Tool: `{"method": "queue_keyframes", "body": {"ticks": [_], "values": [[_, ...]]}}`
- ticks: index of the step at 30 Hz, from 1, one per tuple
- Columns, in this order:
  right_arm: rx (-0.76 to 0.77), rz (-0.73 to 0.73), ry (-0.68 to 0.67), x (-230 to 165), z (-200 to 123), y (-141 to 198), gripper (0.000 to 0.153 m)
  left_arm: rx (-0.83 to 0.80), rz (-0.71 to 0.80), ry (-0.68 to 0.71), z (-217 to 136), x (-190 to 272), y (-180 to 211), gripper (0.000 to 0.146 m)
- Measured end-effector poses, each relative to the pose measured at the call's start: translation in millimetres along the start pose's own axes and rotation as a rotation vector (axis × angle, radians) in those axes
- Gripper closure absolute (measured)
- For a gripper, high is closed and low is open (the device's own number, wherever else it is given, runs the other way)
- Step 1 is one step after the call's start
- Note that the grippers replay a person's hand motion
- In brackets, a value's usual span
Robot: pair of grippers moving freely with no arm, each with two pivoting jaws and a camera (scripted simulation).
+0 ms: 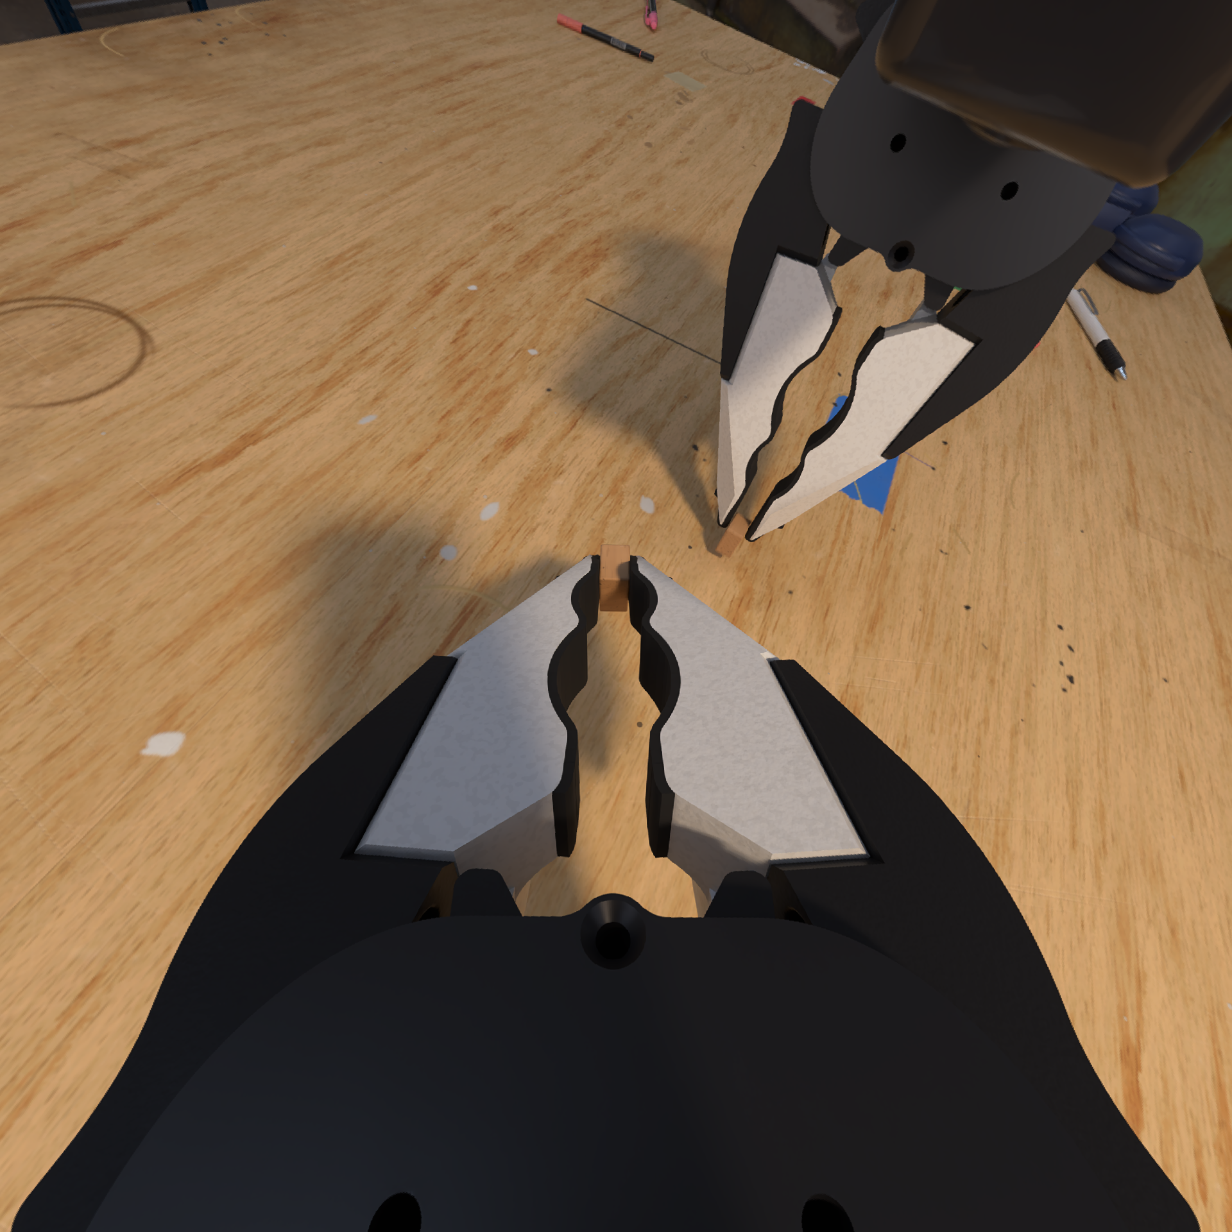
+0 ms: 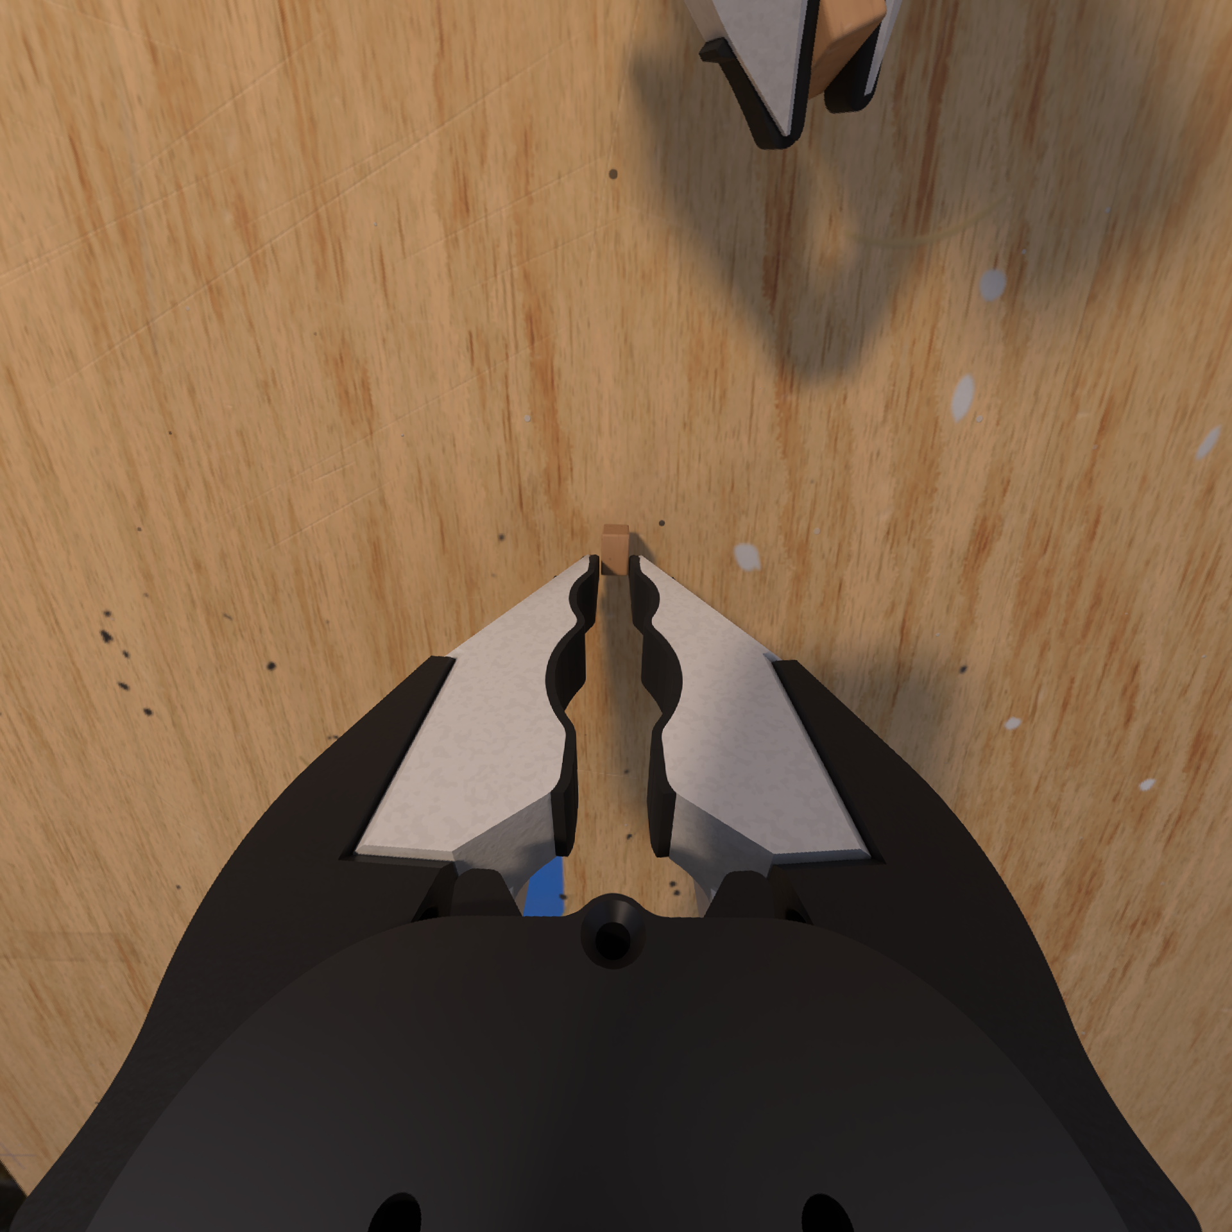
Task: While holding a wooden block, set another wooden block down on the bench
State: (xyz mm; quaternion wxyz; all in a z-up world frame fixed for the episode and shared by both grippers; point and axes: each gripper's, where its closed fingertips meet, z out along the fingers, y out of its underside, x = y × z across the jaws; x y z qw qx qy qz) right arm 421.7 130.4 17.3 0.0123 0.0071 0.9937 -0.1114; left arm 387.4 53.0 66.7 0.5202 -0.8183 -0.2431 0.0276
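My left gripper (image 1: 614, 567) is shut on a small wooden block (image 1: 614, 579) at its fingertips and holds it above the wooden bench (image 1: 300, 500). My right gripper (image 1: 735, 527) comes down steeply from the upper right and is shut on a second wooden block (image 1: 729, 539), whose lower end is at the bench surface; I cannot tell whether it touches. In the right wrist view, the right gripper (image 2: 614, 565) pinches its block (image 2: 614, 548), which sticks out past the tips. The left gripper (image 2: 813, 113) with its block (image 2: 847, 40) shows at the top edge.
A blue tape patch (image 1: 870, 487) lies on the bench behind the right gripper. A white pen (image 1: 1097, 333) and a dark blue object (image 1: 1153, 257) lie near the right bench edge. A red-capped marker (image 1: 603, 37) lies at the far edge.
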Motion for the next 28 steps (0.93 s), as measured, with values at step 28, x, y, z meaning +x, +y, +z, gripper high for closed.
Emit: {"method": "queue_keyframes", "body": {"ticks": [28], "values": [[0.237,0.053,-0.093,5.3,-6.4,7.2,0.126,-0.009,-0.044,0.046,1.3,0.7,2.4,0.139]]}}
